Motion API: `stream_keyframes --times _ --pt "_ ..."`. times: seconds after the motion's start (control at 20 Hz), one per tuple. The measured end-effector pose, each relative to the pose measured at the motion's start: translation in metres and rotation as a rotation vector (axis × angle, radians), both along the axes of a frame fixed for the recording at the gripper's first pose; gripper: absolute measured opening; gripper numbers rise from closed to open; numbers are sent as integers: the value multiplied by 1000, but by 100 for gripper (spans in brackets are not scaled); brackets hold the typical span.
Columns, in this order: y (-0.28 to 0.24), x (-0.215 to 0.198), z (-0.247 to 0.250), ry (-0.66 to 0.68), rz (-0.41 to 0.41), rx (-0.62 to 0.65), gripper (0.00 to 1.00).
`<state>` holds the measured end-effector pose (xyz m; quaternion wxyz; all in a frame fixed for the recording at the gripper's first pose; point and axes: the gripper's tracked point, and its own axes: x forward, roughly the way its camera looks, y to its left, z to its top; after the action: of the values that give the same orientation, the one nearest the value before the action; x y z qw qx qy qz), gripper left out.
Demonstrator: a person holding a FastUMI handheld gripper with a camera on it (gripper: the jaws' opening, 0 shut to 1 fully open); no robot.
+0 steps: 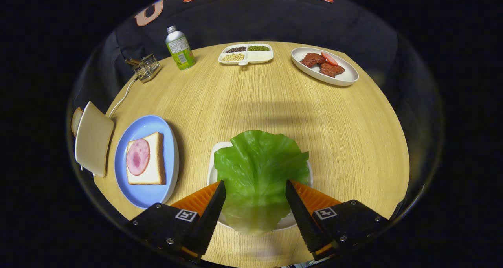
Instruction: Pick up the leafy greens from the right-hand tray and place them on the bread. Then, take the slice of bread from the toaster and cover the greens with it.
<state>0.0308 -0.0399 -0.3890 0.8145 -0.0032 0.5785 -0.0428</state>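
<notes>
A large green leaf of leafy greens (257, 162) lies on a white tray (214, 164) on the wooden table, close in front of me. My gripper (255, 182) is open, with its fingers hovering over the near half of the leaf, one on each side of its middle. To the left of the fingers a blue plate (146, 195) holds a slice of bread (156, 166) topped with a round of ham (137, 156). Left of the plate stands a cream toaster (93, 138) with a bread slice (76, 120) peeking out behind it.
At the far side of the table stand a green-labelled bottle (180, 48), a divided white dish of beans (246, 54) and an oval plate of red meat pieces (324, 65). A small metal-and-clear plug box (146, 67) with a white cord lies beyond the toaster.
</notes>
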Motion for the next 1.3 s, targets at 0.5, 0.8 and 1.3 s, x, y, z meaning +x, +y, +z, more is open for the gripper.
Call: stream_keyframes --times 0.5,0.8,1.3 --pt "-2 4 -3 -28 37 -44 80" --pt "-1 8 -3 -47 70 -47 43" --pt "32 26 47 -139 34 82 4"
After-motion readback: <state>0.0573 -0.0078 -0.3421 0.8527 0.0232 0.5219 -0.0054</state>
